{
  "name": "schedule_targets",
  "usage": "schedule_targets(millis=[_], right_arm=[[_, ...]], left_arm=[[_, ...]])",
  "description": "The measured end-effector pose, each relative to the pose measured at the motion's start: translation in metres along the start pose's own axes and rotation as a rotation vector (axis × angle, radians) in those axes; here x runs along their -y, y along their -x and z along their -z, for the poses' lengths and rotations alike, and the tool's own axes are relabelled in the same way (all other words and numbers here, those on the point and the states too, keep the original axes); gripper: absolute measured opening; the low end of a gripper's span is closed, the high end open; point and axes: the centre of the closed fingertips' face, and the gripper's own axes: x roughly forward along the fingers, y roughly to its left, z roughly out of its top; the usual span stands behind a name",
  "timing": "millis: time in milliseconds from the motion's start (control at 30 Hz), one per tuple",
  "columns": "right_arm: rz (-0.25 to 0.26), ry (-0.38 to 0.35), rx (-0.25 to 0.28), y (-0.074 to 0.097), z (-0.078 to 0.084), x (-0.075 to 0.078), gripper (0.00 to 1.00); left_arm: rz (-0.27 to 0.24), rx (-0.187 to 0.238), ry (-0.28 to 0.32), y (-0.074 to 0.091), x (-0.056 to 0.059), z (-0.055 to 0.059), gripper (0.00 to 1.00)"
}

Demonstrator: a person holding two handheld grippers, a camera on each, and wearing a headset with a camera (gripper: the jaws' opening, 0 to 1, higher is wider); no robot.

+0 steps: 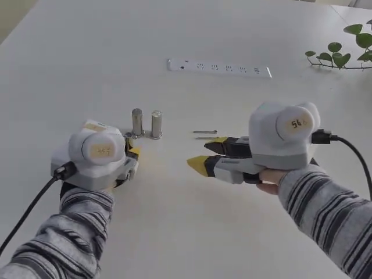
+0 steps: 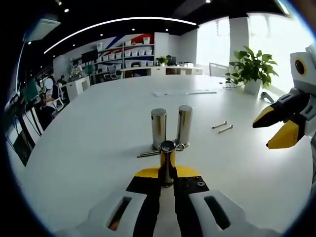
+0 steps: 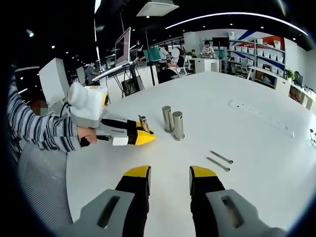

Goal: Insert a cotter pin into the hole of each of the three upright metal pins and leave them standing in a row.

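Polished steel is the trouble here. The left hand-held gripper [image 2: 167, 178] has its jaws clamped on a metal pin [image 2: 167, 157], held upright low in the centre of the left gripper view. That pin is just in front of the left standing pin [image 2: 158, 127] and the right standing pin [image 2: 184, 126], which stand close together on the white bench [image 1: 174, 221]. The right hand-held gripper [image 3: 170, 174] is spread wide and empty, right of centre in the head view, its yellow tips aimed at two cotter pins [image 1: 204, 132] lying flat side by side near the frame's middle. I judge three risks. First, the thin cotter pins may skid on the smooth bench or slip from the broad jaws when pinched. Second, pushing one into the held pin could twist that round shaft in its grip, since the hole's facing cannot be made out. Third, the held pin is so close to the slim standing pair that a nudge while inserting or setting down could topple them and spoil the row. A thin metal piece [image 2: 148, 153] lies at their feet; I cannot tell what it is.
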Motion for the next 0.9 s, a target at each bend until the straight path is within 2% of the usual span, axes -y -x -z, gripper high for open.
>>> schedule_targets(millis=[367,900], right_arm=[[0.002,-0.019,-0.012,-0.0001,0.0064,0.0008,0.27],[-0.001,-0.032,-0.014,-0.0030,0.0074,0.0005,0.29]], left_arm=[[-0.007,0.007,-0.018,0.0029,0.0027,0.0002,0.06],[-0.049,0.005,0.024,-0.0005,-0.0013,0.0028,0.06]])
